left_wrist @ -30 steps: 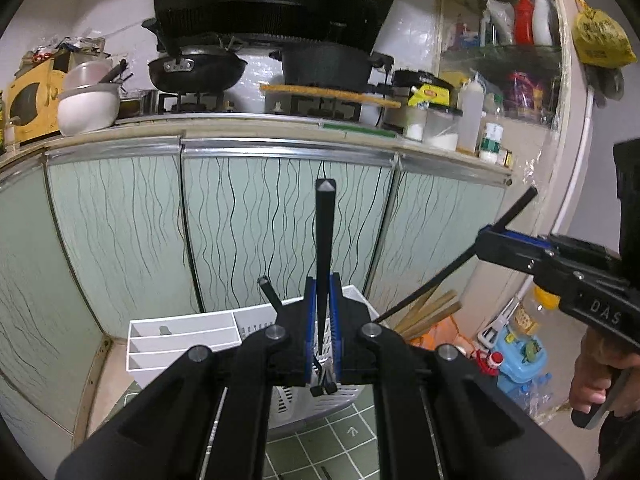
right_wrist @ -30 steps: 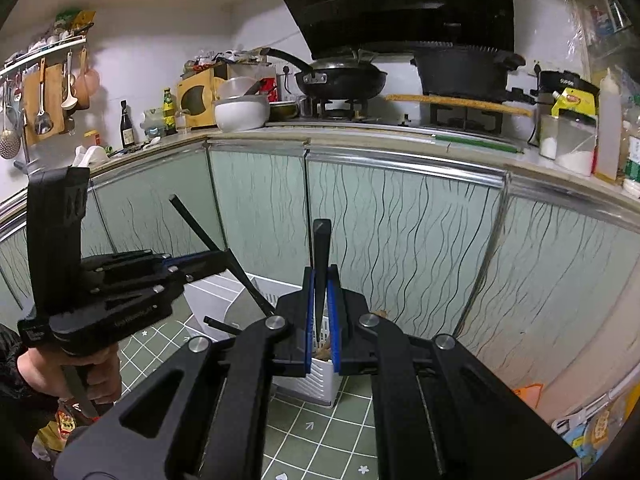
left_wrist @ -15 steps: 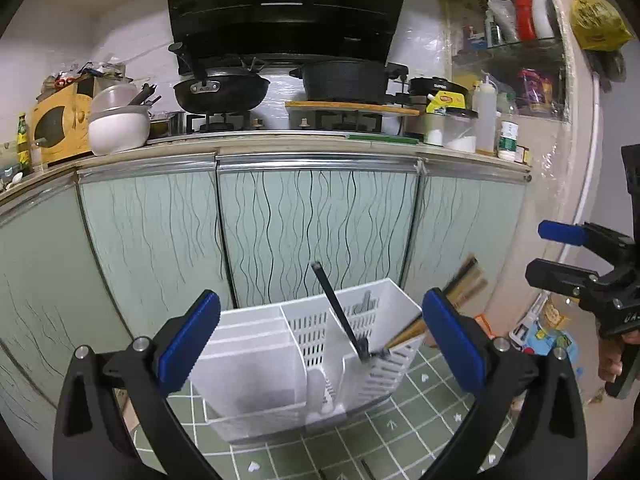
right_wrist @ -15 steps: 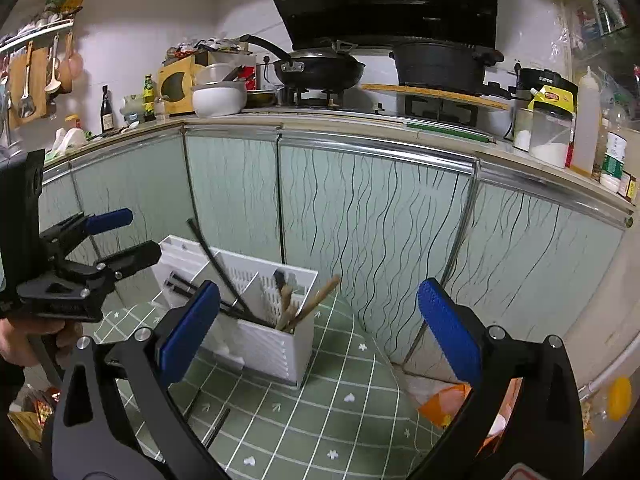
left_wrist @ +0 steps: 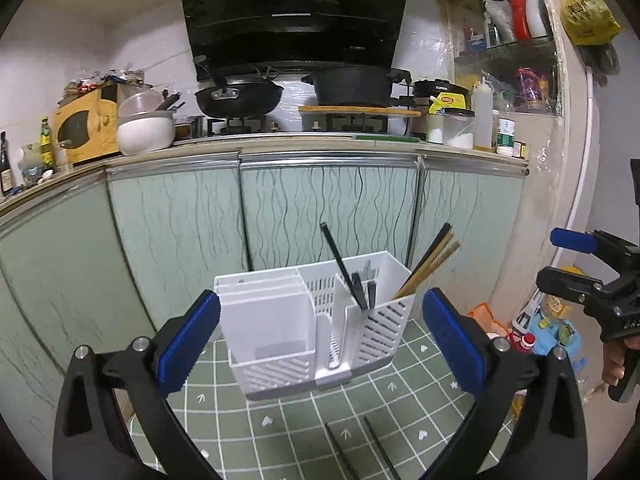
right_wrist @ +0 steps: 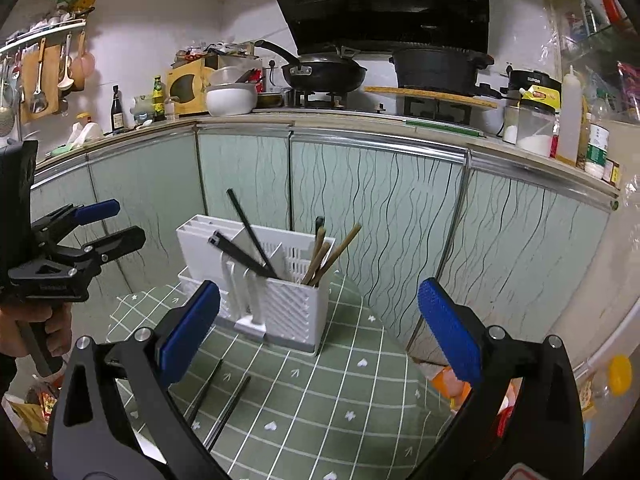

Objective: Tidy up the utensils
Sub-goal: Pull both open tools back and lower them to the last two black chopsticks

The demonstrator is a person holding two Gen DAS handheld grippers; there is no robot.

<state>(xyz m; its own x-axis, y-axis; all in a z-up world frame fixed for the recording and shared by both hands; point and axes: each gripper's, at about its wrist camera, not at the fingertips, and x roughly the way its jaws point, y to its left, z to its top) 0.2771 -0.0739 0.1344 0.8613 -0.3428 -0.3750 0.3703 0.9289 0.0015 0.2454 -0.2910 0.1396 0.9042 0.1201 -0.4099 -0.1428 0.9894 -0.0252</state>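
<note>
We saw the white utensil holder [left_wrist: 316, 332] standing upright on the green tiled floor mat [left_wrist: 304, 412], close to the pale green cabinet doors [left_wrist: 328, 216]. From the left wrist view it sat near the middle, a bit toward 6 o'clock.

In its middle slot, black chopsticks [left_wrist: 340, 260] stood with their tips down and their long ends leaning up toward 11 o'clock. In the right slot, brown wooden chopsticks [left_wrist: 430, 258] leaned the other way, up toward 1 o'clock. Their tops stuck out past the holder's rim.

Two more black chopsticks [right_wrist: 224, 400] lay flat on the mat in front of the holder. In the right wrist view they ran from about 7 o'clock up to 1 o'clock, side by side, just apart.

The holder's back edge was near the cabinets, but we could not tell if it touched them. There was open mat in front of it and at its right. Some toys and bottles [left_wrist: 548, 328] sat on the floor at 3 o'clock in the left view.

Our left gripper [left_wrist: 320, 332] had its blue pads [left_wrist: 188, 340] spread very wide, and nothing was between them. Our right gripper [right_wrist: 320, 320] was spread wide too, and it held nothing. Both were back from the holder and touched nothing.
</note>
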